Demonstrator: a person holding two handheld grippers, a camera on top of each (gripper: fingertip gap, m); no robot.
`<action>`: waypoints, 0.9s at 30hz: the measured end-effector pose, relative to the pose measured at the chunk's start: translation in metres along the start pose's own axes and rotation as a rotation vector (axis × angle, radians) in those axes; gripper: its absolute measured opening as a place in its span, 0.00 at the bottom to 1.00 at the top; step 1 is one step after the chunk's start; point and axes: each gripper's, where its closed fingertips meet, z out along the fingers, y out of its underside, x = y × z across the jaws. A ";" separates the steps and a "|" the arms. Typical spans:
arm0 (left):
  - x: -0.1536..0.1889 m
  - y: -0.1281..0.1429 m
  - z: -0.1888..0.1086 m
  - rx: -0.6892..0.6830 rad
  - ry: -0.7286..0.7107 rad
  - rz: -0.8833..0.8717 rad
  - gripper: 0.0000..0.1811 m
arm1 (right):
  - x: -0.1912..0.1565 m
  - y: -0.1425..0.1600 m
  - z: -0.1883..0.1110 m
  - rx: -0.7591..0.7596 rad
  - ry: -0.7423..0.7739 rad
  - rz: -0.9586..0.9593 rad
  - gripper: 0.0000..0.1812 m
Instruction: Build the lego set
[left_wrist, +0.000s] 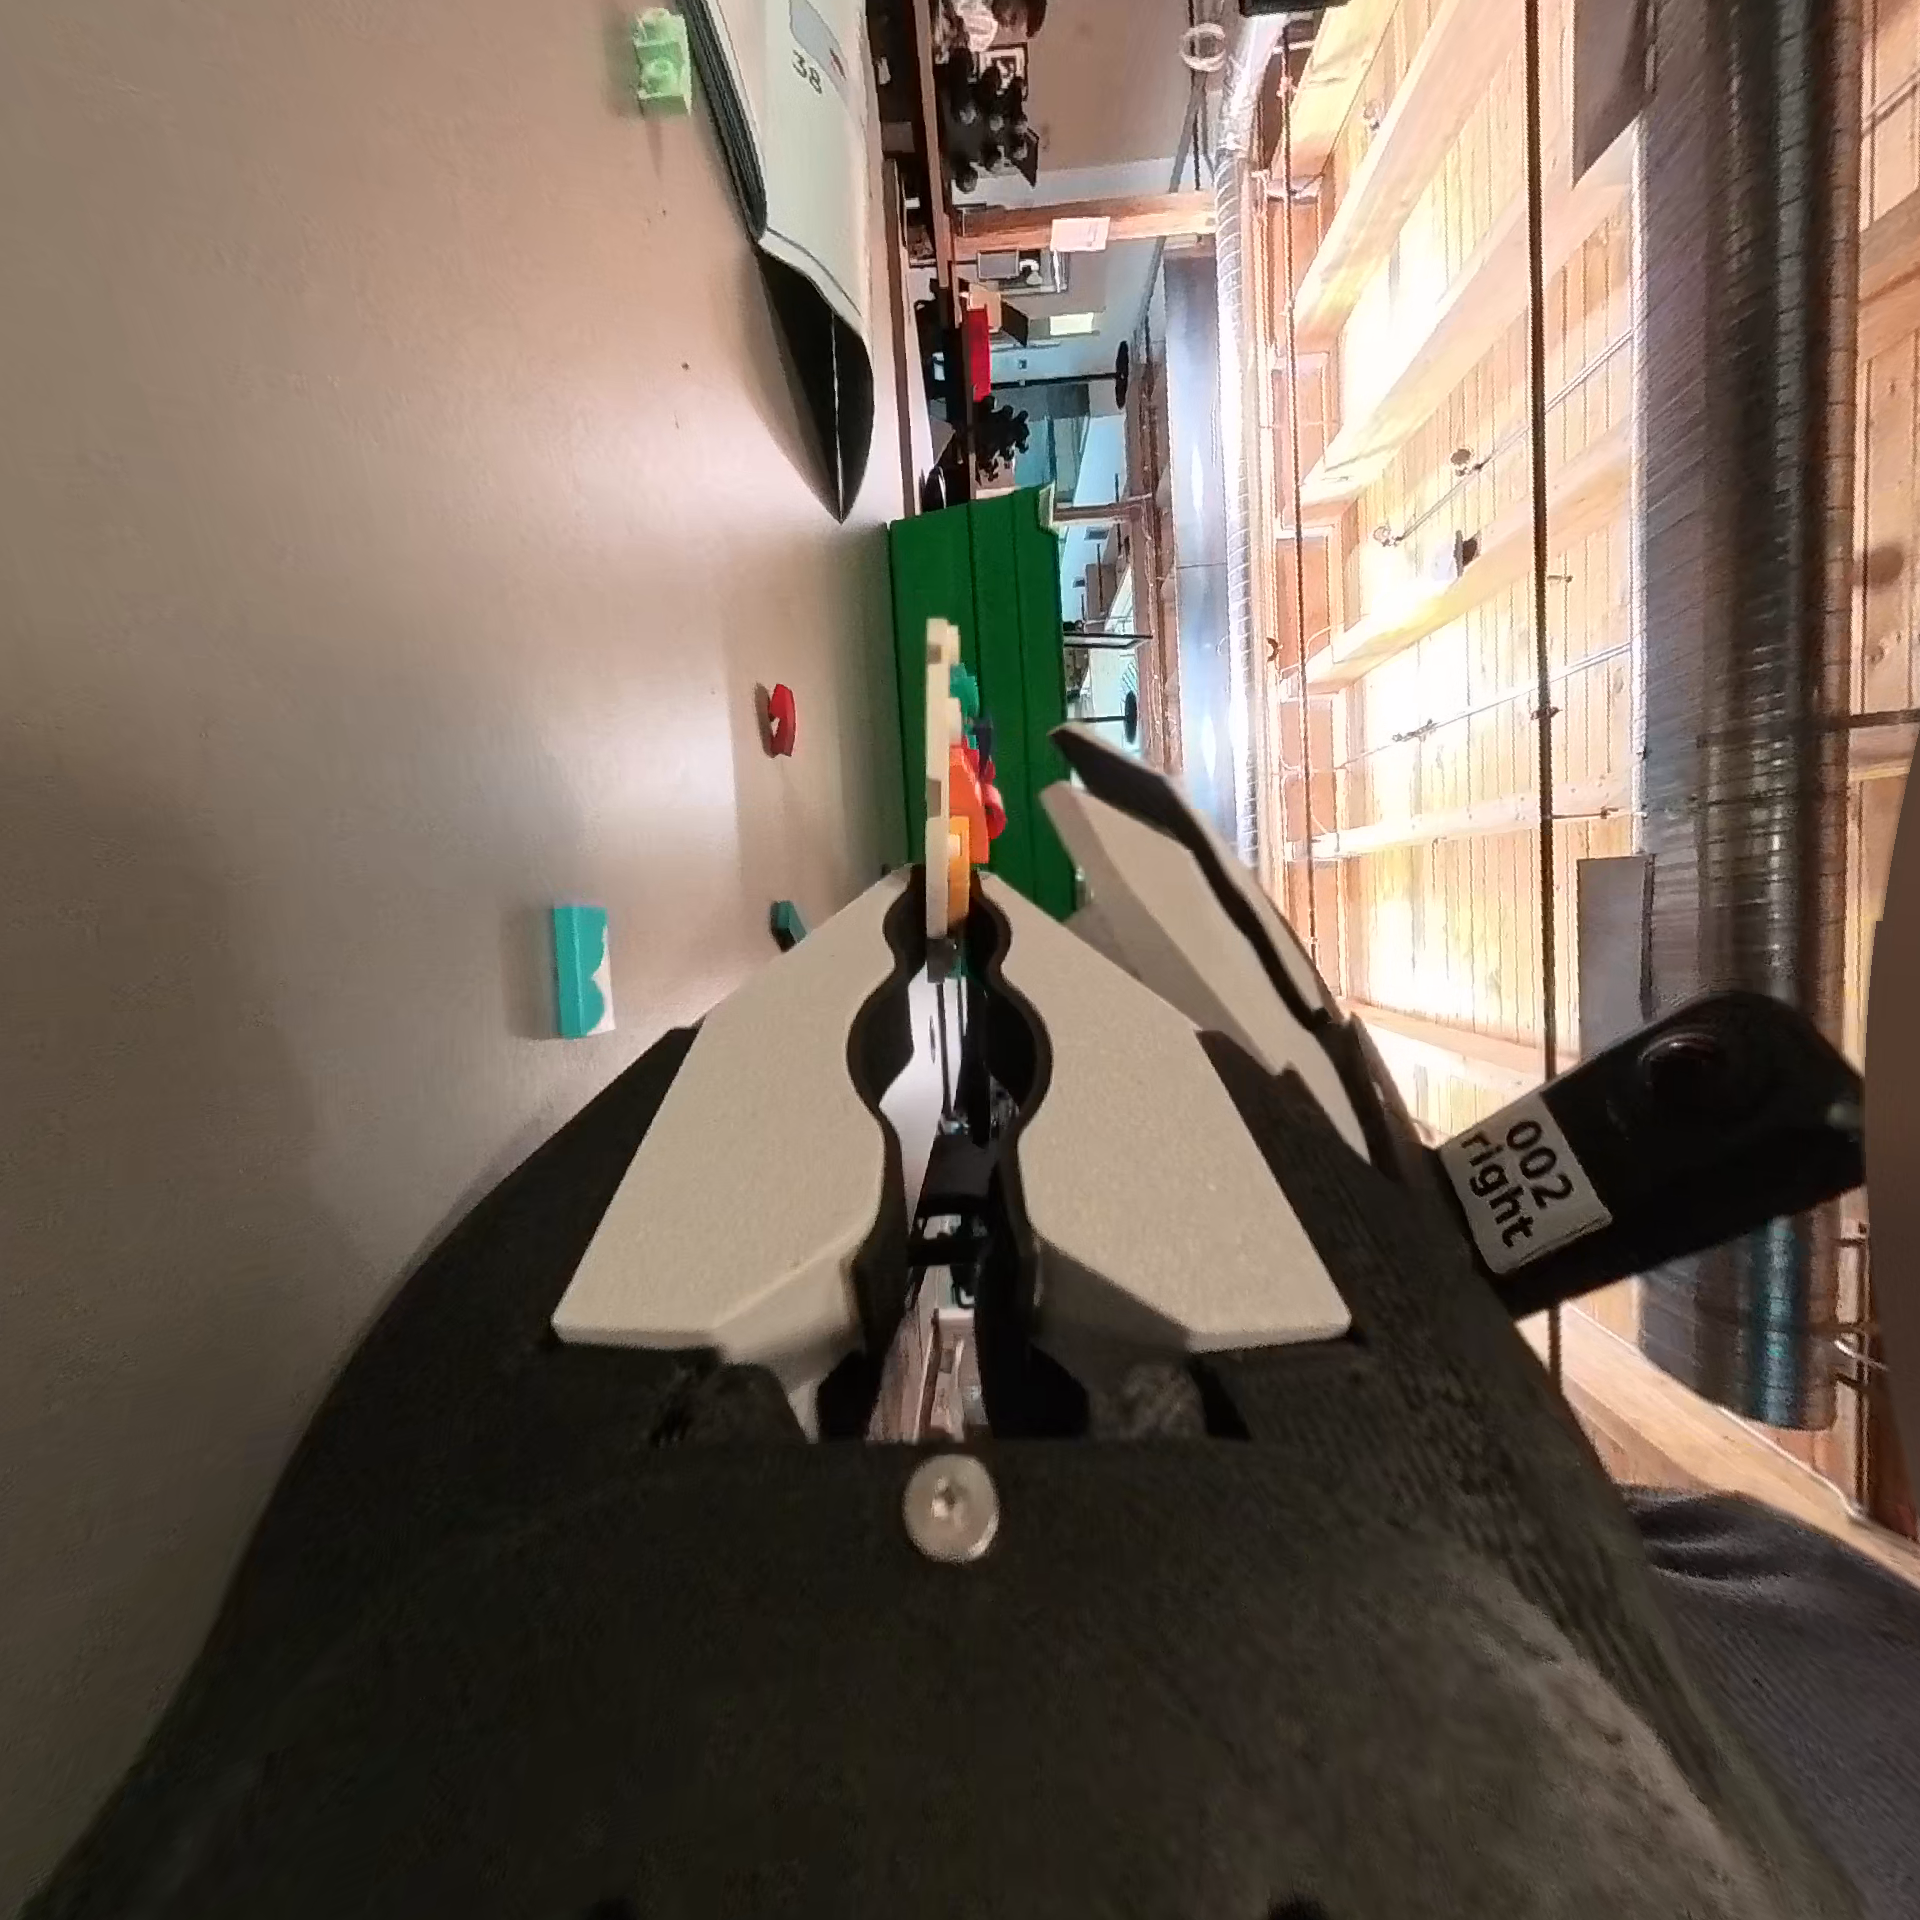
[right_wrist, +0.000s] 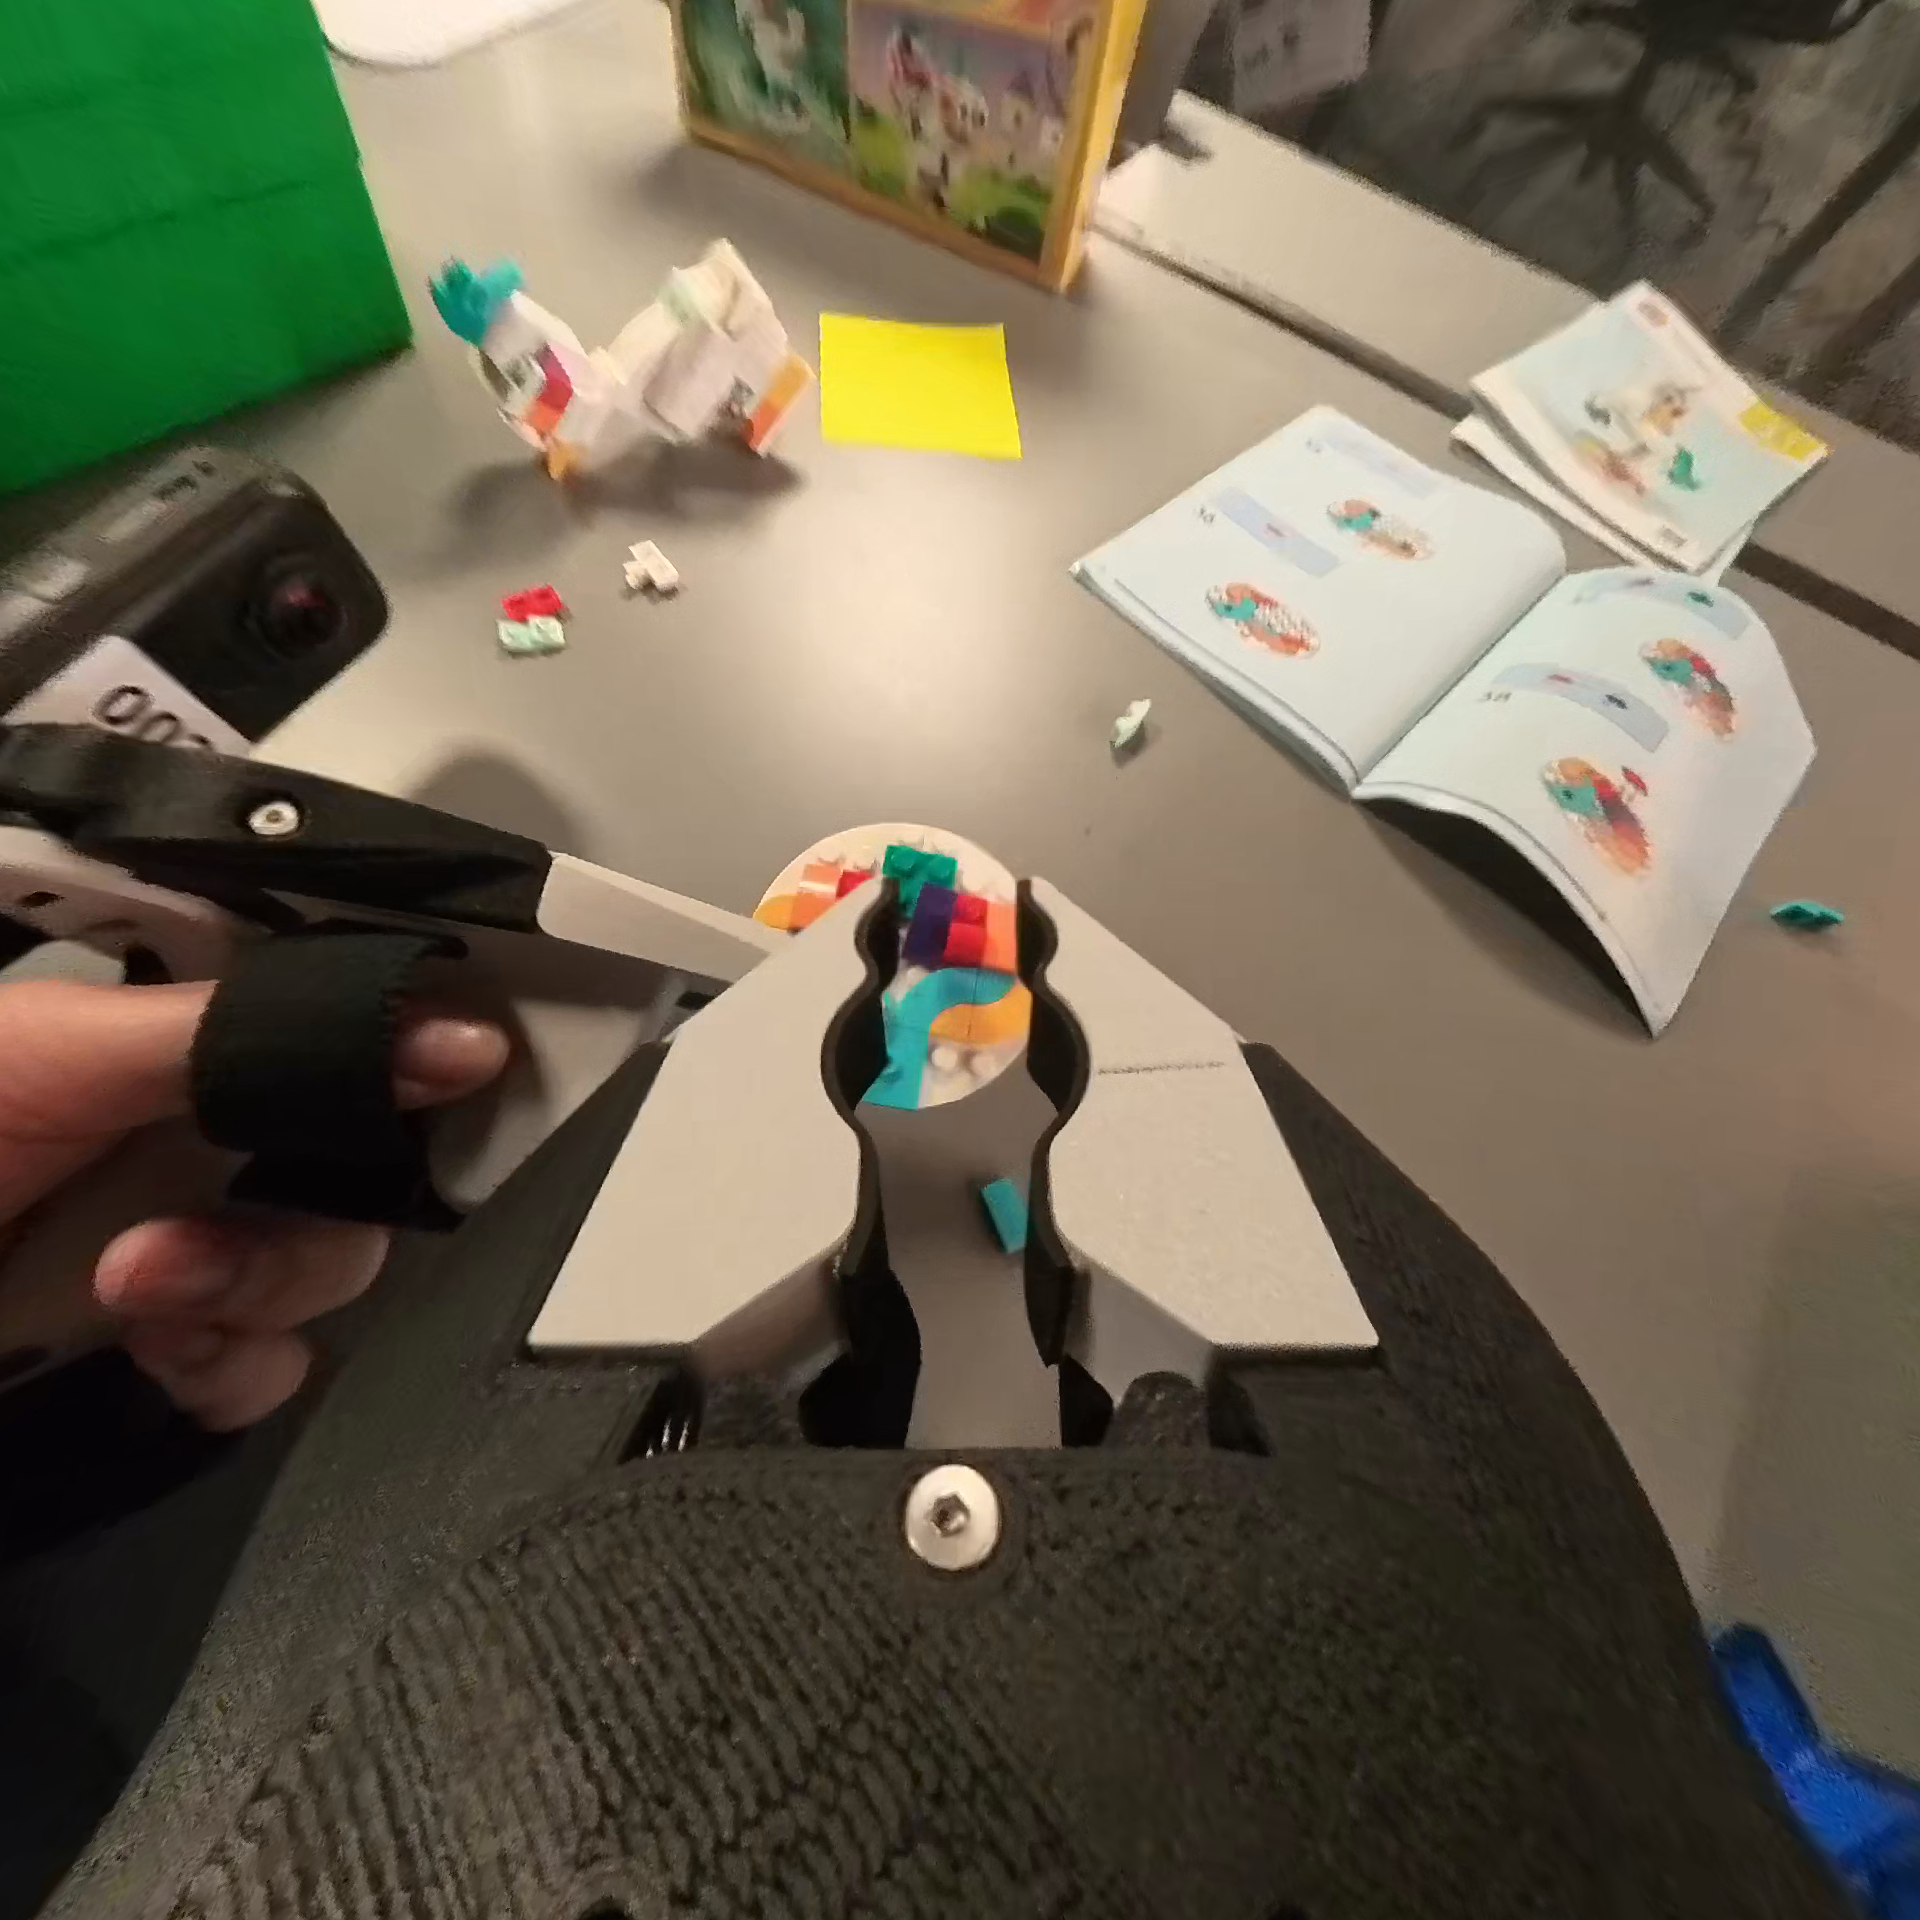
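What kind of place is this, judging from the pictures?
Probably an open workshop or office. Beyond the grey table stand more desks, with wooden ceiling beams and a metal duct overhead. On the table lie instruction booklets.

In the right wrist view, two instruction booklets lay at the right of the frame, one open (right_wrist: 1455, 707) and one closed (right_wrist: 1636, 426), with one yellow sheet (right_wrist: 914, 384) and one picture box (right_wrist: 894, 114) near the top centre. One white brick animal (right_wrist: 634, 364) stood at upper left, and one round plate model (right_wrist: 914, 977) sat at centre. About seven loose bricks were scattered around; one green panel (right_wrist: 177, 208) filled the upper left corner.
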 end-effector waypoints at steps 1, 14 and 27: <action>0.001 0.001 -0.001 -0.018 0.006 0.004 0.03 | 0.002 -0.004 -0.004 0.038 -0.021 0.000 0.13; 0.007 0.033 -0.011 -0.353 0.081 0.018 0.03 | -0.004 0.053 -0.037 0.153 -0.178 -1.004 0.40; 0.010 0.034 -0.012 -0.370 0.109 -0.002 0.02 | -0.024 0.039 -0.026 0.322 -0.114 -1.280 0.21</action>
